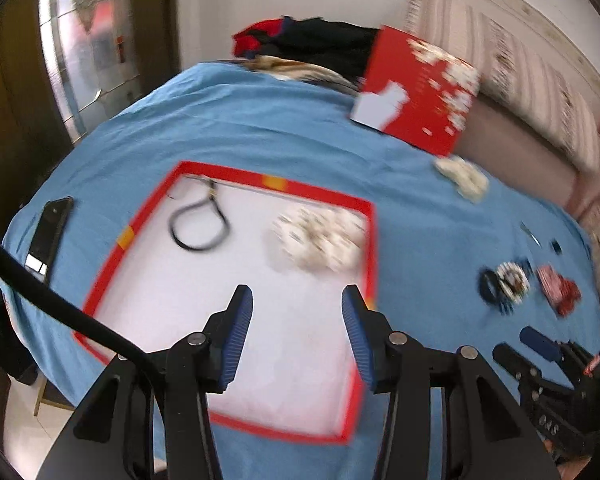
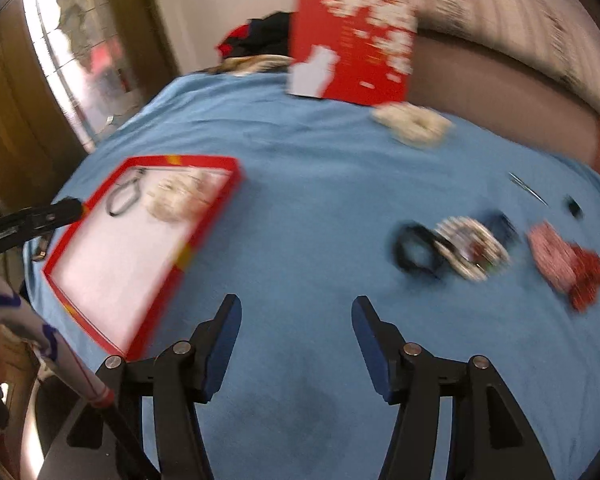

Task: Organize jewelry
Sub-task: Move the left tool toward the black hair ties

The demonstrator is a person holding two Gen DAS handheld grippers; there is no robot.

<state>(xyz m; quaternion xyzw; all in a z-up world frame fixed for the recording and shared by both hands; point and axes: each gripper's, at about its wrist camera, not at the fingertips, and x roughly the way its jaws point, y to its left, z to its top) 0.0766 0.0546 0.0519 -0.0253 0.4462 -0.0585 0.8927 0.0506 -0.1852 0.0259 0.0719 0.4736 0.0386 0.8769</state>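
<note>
Looking, left wrist: we see the shallow red-rimmed white tray [image 1: 236, 284] holding a black cord loop [image 1: 198, 222] and a blurred white beaded cluster [image 1: 320, 240]; left gripper [image 1: 298, 340] parted, empty.
Right wrist: we see the tray's long axis slanting toward us leftward; loose jewelry pile [image 2: 472, 248] on blue cloth [image 2: 308, 216]; right gripper [image 2: 296, 352] wide, empty.

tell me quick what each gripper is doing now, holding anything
left gripper: open, empty, over the red tray
right gripper: open, empty, over the blue cloth
</note>
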